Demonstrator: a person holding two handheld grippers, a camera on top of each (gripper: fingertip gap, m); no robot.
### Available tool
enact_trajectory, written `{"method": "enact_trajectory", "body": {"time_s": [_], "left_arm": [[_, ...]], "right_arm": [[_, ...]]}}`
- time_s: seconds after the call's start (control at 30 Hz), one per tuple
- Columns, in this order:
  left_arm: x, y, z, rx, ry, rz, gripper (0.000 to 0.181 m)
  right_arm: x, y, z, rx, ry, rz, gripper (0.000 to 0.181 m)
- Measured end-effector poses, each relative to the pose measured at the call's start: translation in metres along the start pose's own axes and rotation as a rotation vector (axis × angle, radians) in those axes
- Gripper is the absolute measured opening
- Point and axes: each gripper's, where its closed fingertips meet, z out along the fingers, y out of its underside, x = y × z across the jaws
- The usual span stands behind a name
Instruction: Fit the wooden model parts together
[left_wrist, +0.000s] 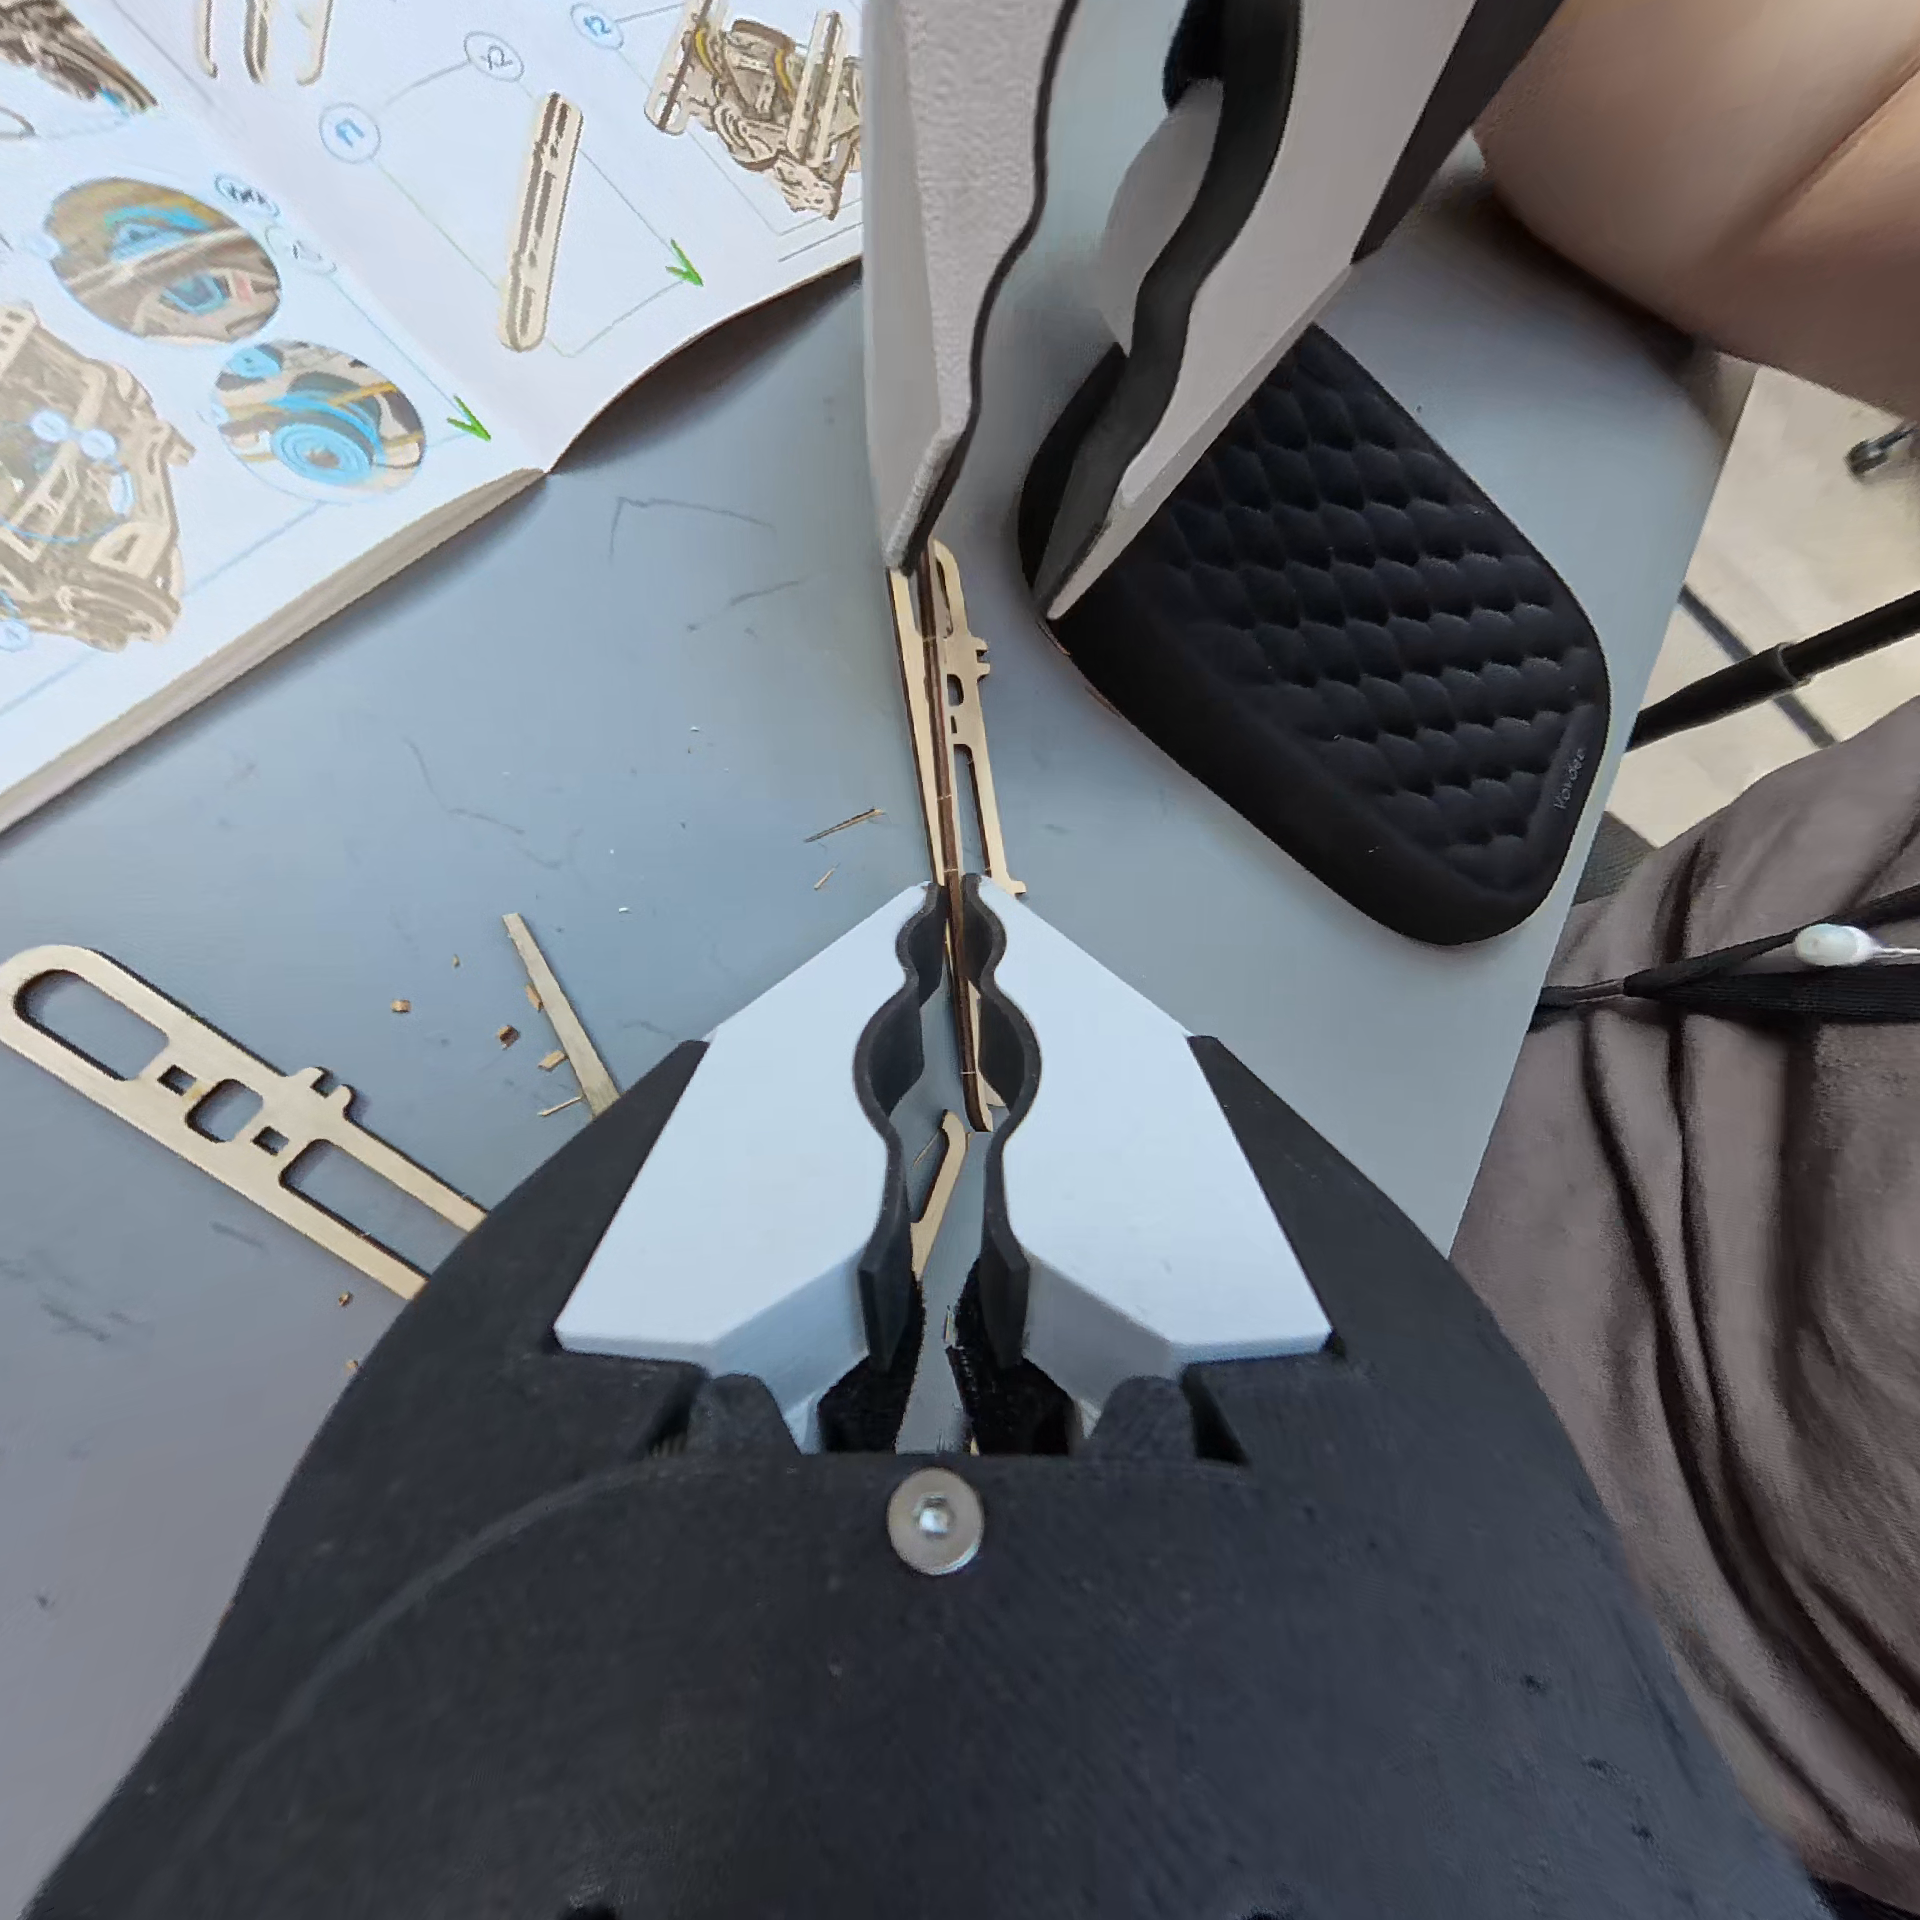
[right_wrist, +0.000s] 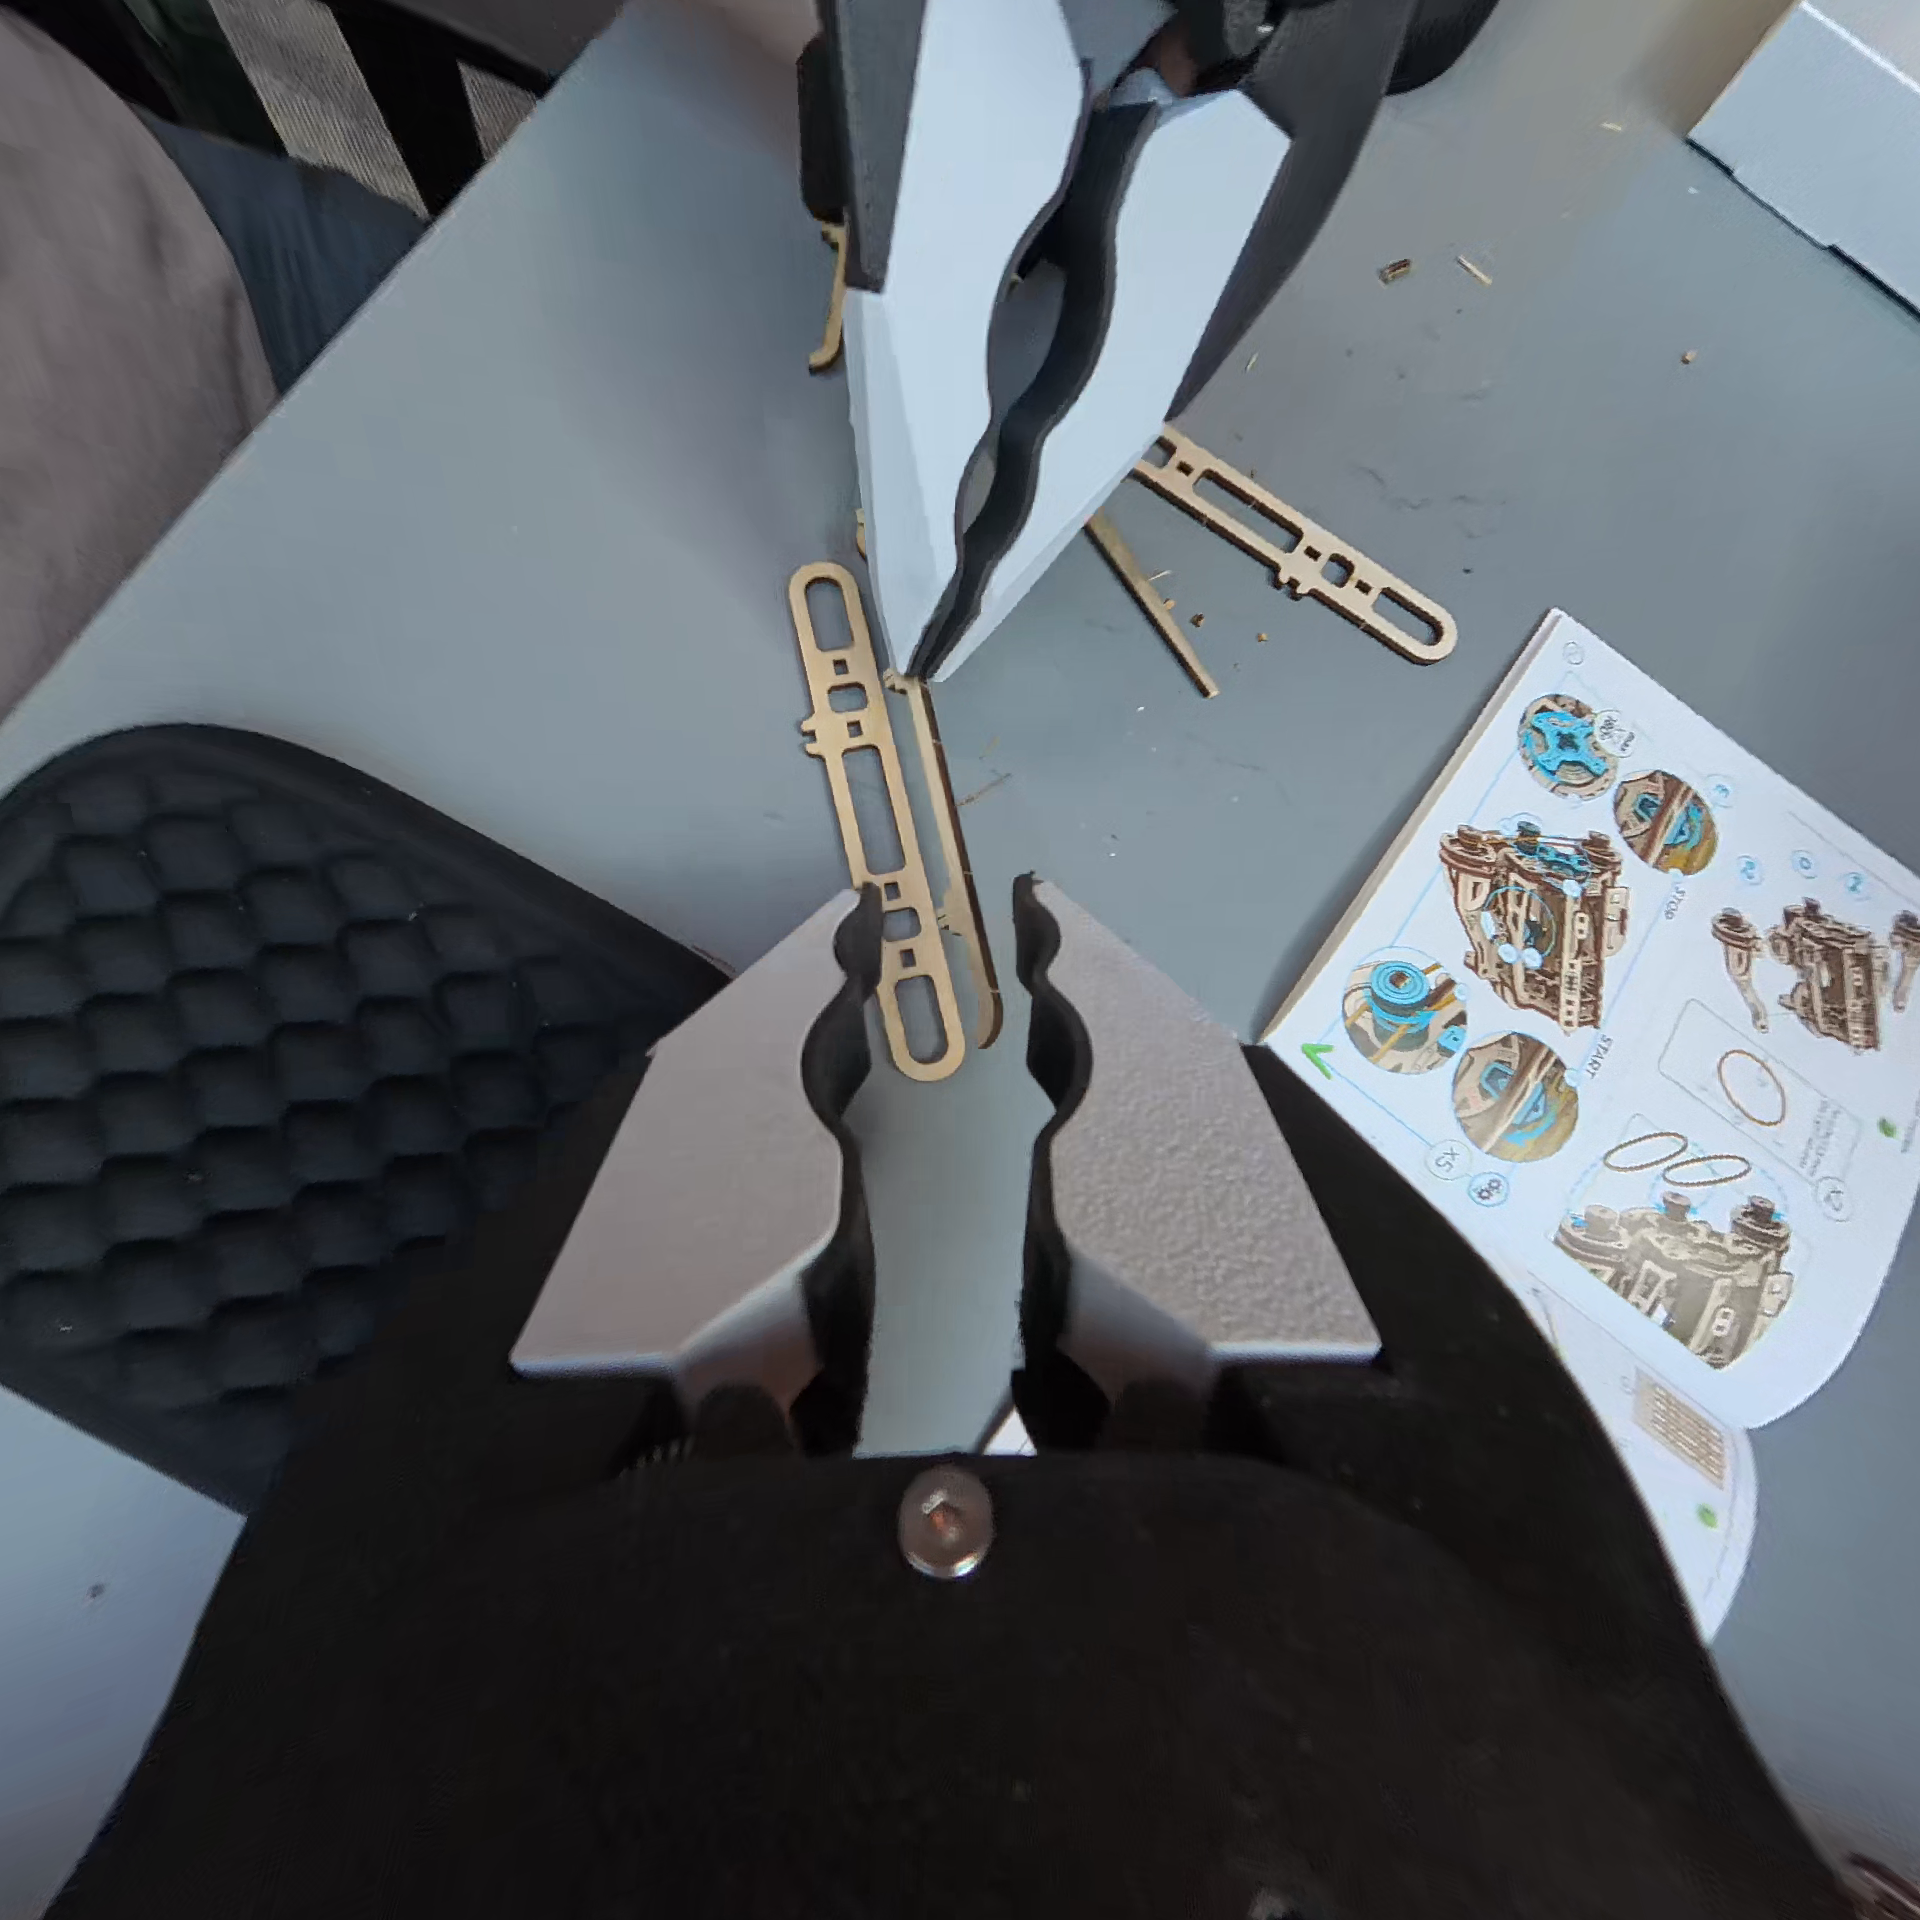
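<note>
My left gripper (left_wrist: 948, 894) is shut on a thin wooden strip (left_wrist: 938, 748), holding it on edge just above the grey table (left_wrist: 675, 675). A flat slotted wooden bar (left_wrist: 975, 727) lies right beside the strip, touching or nearly touching it. In the right wrist view the strip (right_wrist: 951, 831) and the slotted bar (right_wrist: 873, 821) run between my right gripper's (right_wrist: 945, 904) open fingers, which do not grip either. The left gripper (right_wrist: 920, 670) comes in from the top there. The right gripper (left_wrist: 977, 571) shows at the top of the left wrist view.
A second slotted bar (left_wrist: 229, 1101) (right_wrist: 1299, 551), a thin stick (left_wrist: 561, 1018) and wood chips lie on the table. An open instruction booklet (left_wrist: 312, 312) (right_wrist: 1610, 987) and a black padded rest (left_wrist: 1351, 644) (right_wrist: 260, 1039) flank the work. A person's lap (left_wrist: 1714, 1299) is past the table edge.
</note>
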Motion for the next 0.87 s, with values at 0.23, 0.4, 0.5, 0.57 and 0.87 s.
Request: {"method": "enact_trajectory", "body": {"time_s": [0.23, 0.4, 0.5, 0.57, 0.87], "left_arm": [[-0.001, -0.003, 0.001, -0.138, -0.273, 0.176, 0.000], [-0.004, 0.000, 0.003, -0.156, -0.366, 0.165, 0.000], [0.000, -0.002, 0.003, -0.144, -0.393, 0.189, 0.000], [0.000, -0.002, 0.003, -0.142, -0.415, 0.217, 0.000], [0.004, 0.003, 0.006, -0.144, -0.388, 0.222, 0.000]], "right_arm": [[-0.004, 0.008, 0.000, -0.221, -0.218, -0.037, 0.009], [0.005, 0.015, 0.006, -0.292, -0.228, -0.152, 0.007], [0.001, 0.006, 0.004, -0.210, -0.243, -0.135, 0.007], [-0.006, 0.004, 0.002, -0.154, -0.278, -0.101, 0.005], [0.002, 0.013, 0.011, -0.112, -0.241, -0.062, 0.009]]}}
